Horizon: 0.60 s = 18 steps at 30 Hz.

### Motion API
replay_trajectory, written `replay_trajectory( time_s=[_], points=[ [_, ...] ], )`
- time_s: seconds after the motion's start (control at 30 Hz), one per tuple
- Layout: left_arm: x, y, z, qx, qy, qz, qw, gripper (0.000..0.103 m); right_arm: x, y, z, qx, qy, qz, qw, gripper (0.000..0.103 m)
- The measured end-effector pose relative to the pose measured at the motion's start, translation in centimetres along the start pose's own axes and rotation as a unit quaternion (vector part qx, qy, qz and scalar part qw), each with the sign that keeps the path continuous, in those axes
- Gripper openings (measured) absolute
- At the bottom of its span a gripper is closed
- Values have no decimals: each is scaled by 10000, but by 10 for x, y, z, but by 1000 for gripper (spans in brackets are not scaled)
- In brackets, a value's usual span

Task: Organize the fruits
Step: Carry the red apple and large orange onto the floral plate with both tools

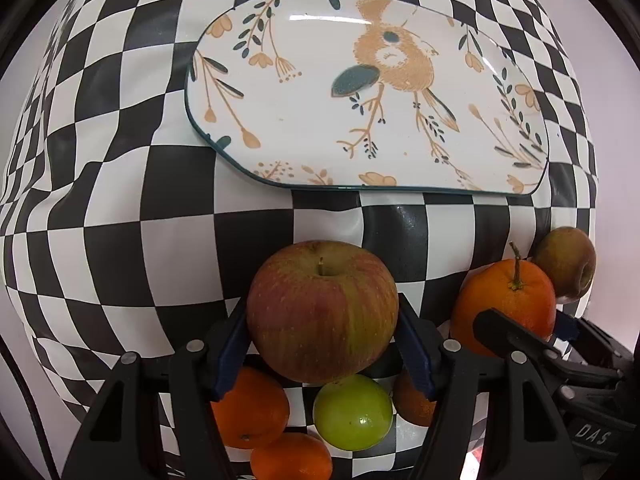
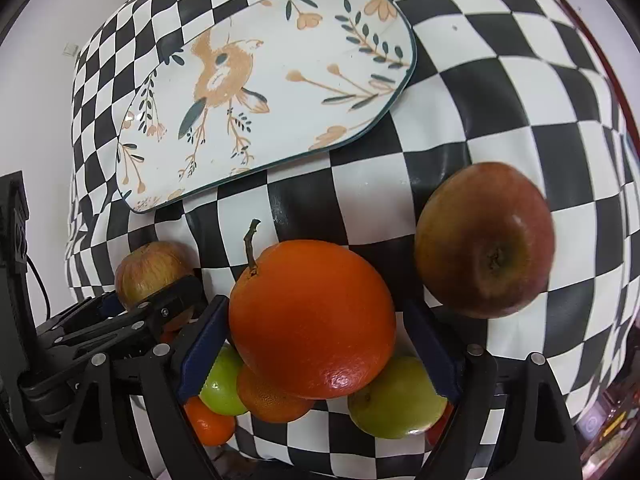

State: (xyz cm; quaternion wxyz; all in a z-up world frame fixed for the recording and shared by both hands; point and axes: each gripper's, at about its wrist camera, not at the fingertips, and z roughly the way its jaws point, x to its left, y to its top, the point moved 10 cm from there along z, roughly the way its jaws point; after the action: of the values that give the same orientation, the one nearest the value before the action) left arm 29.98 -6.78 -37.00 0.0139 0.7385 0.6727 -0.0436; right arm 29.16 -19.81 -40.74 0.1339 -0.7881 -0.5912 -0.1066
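Note:
My left gripper (image 1: 322,344) is shut on a red-yellow apple (image 1: 322,310) and holds it above the checkered cloth. My right gripper (image 2: 316,344) is shut on a large orange with a stem (image 2: 312,320). That orange (image 1: 506,304) and the right gripper's fingers (image 1: 516,338) also show at the right of the left wrist view. The left gripper's fingers (image 2: 160,308) and its apple (image 2: 150,270) show at the left of the right wrist view. An oblong white plate with a bird design (image 1: 304,128) (image 2: 304,120) lies empty beyond both grippers.
Below the grippers lie a green apple (image 1: 352,412), small oranges (image 1: 252,408) (image 2: 210,424) and another green apple (image 2: 394,400). A dark red apple (image 2: 486,240) (image 1: 566,260) rests on the cloth at the right. The black-and-white checkered cloth (image 1: 120,200) covers the table.

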Motion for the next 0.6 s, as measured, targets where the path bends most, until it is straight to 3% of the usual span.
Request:
replay_trajectory(
  time_s=[0.3,0.6],
  points=[
    [-3,12,-31,-112,-47,74,9999,64,8,-3,-10,-125,-82,-102,9998,83],
    [-8,35,-95,-508,-516,-23,9974,64,18,5,-58,-360,295,-104,9989,82]
  ],
)
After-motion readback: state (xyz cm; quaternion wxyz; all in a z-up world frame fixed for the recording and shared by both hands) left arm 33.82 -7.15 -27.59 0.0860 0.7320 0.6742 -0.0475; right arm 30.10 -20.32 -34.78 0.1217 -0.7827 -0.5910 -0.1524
